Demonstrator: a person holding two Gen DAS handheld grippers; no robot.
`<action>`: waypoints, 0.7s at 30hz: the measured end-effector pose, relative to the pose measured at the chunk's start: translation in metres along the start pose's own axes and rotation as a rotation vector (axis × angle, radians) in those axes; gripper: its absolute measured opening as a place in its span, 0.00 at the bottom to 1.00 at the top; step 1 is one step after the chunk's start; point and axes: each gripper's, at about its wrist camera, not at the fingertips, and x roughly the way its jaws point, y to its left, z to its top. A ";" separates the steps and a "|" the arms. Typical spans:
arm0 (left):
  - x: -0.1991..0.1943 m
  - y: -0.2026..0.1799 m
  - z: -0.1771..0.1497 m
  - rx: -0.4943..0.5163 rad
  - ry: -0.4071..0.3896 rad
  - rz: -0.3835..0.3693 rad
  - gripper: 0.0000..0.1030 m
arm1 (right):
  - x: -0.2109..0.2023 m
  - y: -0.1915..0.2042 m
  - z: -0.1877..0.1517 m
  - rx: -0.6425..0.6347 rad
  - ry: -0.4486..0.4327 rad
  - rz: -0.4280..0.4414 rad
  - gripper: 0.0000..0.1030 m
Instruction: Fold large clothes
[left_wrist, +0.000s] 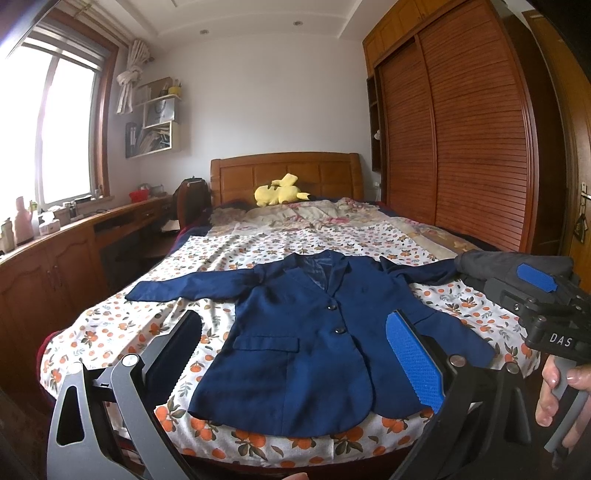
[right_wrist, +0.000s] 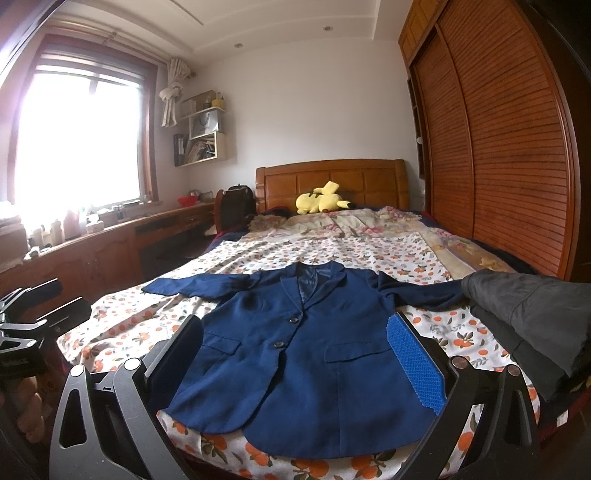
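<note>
A navy blazer (left_wrist: 295, 350) lies flat and front-up on the flower-print bed sheet (left_wrist: 110, 332), buttoned, with both sleeves spread sideways. Its hem is near the bed's foot. My left gripper (left_wrist: 295, 339) hovers open above the hem on the near side, with nothing between its fingers. In the right wrist view the same blazer (right_wrist: 306, 354) fills the middle. My right gripper (right_wrist: 295, 347) is also open and holds nothing, just short of the hem. The blazer's right sleeve end runs up to a dark grey garment pile (right_wrist: 524, 317).
A yellow plush toy (left_wrist: 279, 194) rests by the wooden headboard (left_wrist: 284, 173). A slatted wardrobe (left_wrist: 461, 147) lines the right side. On the left are a wooden desk counter (left_wrist: 55, 243) and a chair with a backpack (left_wrist: 192, 201). A hand (left_wrist: 561, 387) holds the right gripper's handle.
</note>
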 end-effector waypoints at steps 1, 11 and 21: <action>0.000 0.000 0.000 0.000 0.001 0.001 0.98 | 0.000 0.000 0.000 0.000 0.000 0.000 0.94; 0.007 0.006 -0.004 -0.005 0.013 0.004 0.98 | 0.001 0.006 0.001 0.001 0.003 0.000 0.94; 0.022 0.016 -0.010 -0.017 0.045 0.003 0.98 | 0.014 0.008 -0.011 -0.001 0.035 0.011 0.94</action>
